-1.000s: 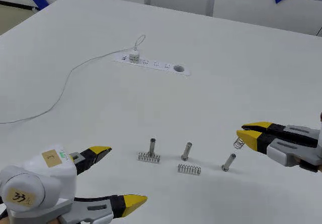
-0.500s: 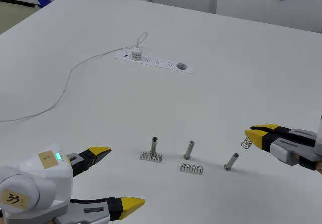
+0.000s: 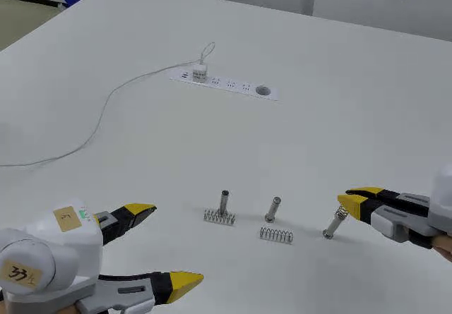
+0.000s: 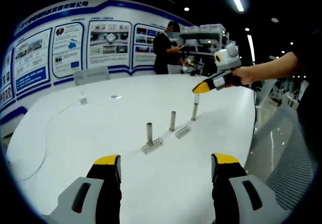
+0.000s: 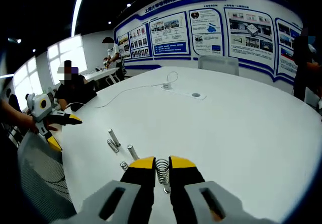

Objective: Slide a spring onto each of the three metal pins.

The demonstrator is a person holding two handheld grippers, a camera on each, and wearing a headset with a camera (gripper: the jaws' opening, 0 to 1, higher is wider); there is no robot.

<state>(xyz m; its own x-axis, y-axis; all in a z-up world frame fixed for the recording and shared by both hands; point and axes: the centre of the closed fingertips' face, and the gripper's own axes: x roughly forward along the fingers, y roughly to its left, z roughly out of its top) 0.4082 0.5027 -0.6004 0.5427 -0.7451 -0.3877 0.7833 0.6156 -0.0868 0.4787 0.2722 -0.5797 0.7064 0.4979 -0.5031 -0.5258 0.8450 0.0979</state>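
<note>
Your right hand-held gripper is pinching a spring between its yellow tips. That spring hangs right at the top of the rightmost pin. Whether its lowest coils are already around the pin's head, I cannot tell. The pin stands upright on the bench, and the spring's long axis looks roughly in line with it, so I judge the coming move is straight down along the pin. Your left hand-held gripper is spread wide and holds nothing, well off to the left. It is the nearer one to the left pin, where a second spring lies at its foot. A third spring lies just in front of the middle pin.
</note>
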